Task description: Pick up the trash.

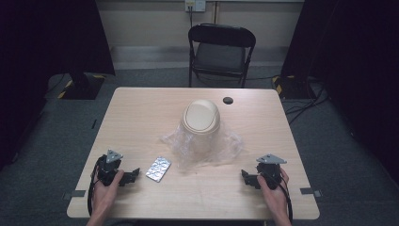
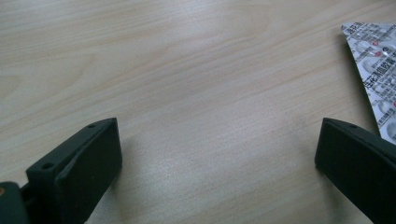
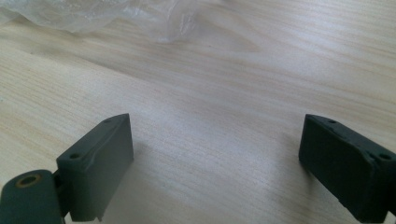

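Right, both my hands are low at the near edge of the table (image 1: 141,108), and I'll take the beige swing-lid bin (image 1: 201,117) as my marker: it stands mid-table, sitting in a crumpled clear plastic bag (image 1: 221,148) that spreads around its base. From the high view, my left gripper (image 1: 131,175) rests near and to the left of the bin, my right gripper (image 1: 245,178) near and to the right, the two well apart, each pointing inward. Between my left gripper and the bin lies a silver blister pack (image 1: 158,169), flat on the wood, just off the bag's left fringe. The high view also gives me what the gripper cameras miss: a black folding chair (image 1: 221,49) beyond the bin past the table's far edge, and a small black round thing (image 1: 228,100) on the table behind the bin to the right. Now the left gripper view: my left gripper (image 2: 217,154) has its jaws spread wide with bare wood between them, nothing held, and the blister pack (image 2: 373,65) at the right edge, close enough that I can see printing on the foil, which the high view is too small to show. The right gripper view: my right gripper (image 3: 215,154) is wide open too, over bare wood, with the bag's wrinkled edge (image 3: 112,16) across the top.
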A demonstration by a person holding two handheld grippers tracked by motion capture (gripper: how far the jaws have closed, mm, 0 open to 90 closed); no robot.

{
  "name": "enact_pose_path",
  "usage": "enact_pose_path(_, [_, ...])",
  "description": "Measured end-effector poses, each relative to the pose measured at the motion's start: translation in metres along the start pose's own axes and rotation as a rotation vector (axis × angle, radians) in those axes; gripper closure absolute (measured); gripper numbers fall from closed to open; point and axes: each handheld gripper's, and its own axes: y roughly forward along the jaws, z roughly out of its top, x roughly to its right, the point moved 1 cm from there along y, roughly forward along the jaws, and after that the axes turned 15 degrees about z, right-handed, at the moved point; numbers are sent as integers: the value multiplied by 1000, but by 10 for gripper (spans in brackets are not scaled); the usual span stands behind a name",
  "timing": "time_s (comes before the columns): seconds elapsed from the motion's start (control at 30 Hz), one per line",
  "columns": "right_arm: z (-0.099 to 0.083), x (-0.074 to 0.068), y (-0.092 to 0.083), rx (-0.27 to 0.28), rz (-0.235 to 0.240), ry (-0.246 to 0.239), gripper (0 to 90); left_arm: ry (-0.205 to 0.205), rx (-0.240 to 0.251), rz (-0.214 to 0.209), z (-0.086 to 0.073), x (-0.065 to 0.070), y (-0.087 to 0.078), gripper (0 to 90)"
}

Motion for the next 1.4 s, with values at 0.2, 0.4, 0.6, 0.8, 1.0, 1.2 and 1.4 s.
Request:
enact_pose_path(0.2, [0,0,0,0,0,-1,92,3,7,-7,-1,-2,-1,22])
enact_pose_path(0.4, [0,1,0,0,3,-5,93,-19,24,-9,0,-5,-4,162])
enact_pose_path(0.6, [-1,2,-1,-4,15,-19,95,14,59,-32,8,3,-13,195])
enact_pose_path(0.8, [-1,2,-2,-9,24,-24,93,-2,96,-128,17,12,-20,190])
enact_pose_path(1.0, [-1,2,-2,-8,23,-25,93,-13,93,-176,26,15,-20,204])
enact_pose_path(1.2, [-1,2,-2,-8,22,-25,94,-31,123,-193,40,20,-26,211])
enact_pose_path(1.4, [-1,3,-2,-7,24,-27,93,-38,137,-265,62,32,-30,213])
